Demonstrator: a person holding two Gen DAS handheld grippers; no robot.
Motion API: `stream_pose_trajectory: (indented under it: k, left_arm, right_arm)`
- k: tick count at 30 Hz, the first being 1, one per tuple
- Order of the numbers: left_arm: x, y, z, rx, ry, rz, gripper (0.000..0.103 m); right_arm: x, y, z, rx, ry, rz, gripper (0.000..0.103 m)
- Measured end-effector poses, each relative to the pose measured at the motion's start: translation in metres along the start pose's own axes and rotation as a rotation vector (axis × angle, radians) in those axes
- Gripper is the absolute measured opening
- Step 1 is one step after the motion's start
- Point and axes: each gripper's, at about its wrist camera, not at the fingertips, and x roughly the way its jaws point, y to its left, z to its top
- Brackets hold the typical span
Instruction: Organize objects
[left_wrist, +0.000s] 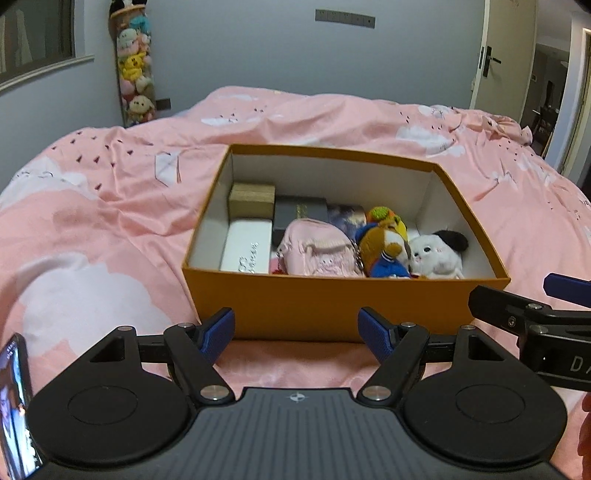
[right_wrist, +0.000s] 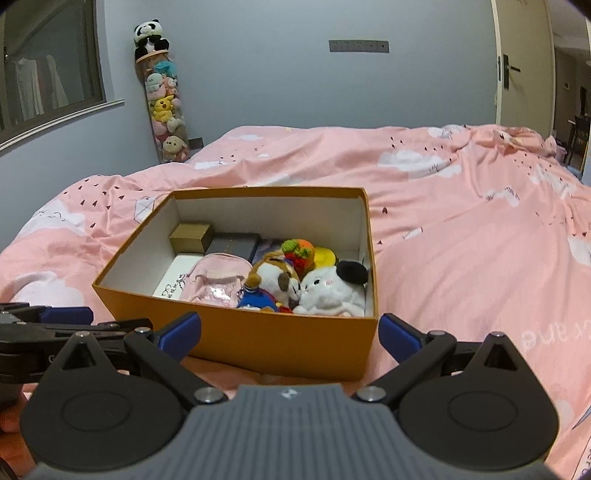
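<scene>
An open orange box (left_wrist: 332, 306) (right_wrist: 258, 339) stands on the pink bed. Inside lie a white plush (left_wrist: 437, 254) (right_wrist: 328, 291), a brown dog plush (left_wrist: 386, 251) (right_wrist: 273, 280), a pink pouch (left_wrist: 317, 251) (right_wrist: 218, 284), a white case (left_wrist: 245, 245), a tan box (left_wrist: 252, 201) (right_wrist: 192, 236) and a dark box (left_wrist: 301, 214). My left gripper (left_wrist: 295, 334) is open and empty, just in front of the box's near wall. My right gripper (right_wrist: 290, 334) is open and empty, also before the near wall. Each gripper shows at the other view's edge.
The pink quilt (left_wrist: 110, 206) (right_wrist: 480, 240) covers the bed all round the box. A tall tube of plush toys (left_wrist: 135, 66) (right_wrist: 164, 99) stands against the far wall. A door (left_wrist: 506, 55) is at the right. A phone (left_wrist: 14, 406) sits at the lower left.
</scene>
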Motion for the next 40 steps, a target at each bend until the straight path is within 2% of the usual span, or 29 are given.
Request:
stream_pose_trajectory:
  k: [40]
  left_arm:
    - [0.0051, 0.0000, -0.0038, -0.002, 0.050, 0.021, 0.088]
  right_arm:
    - [0.0045, -0.0044, -0.0073, 0.025, 0.042, 0.020, 0.102]
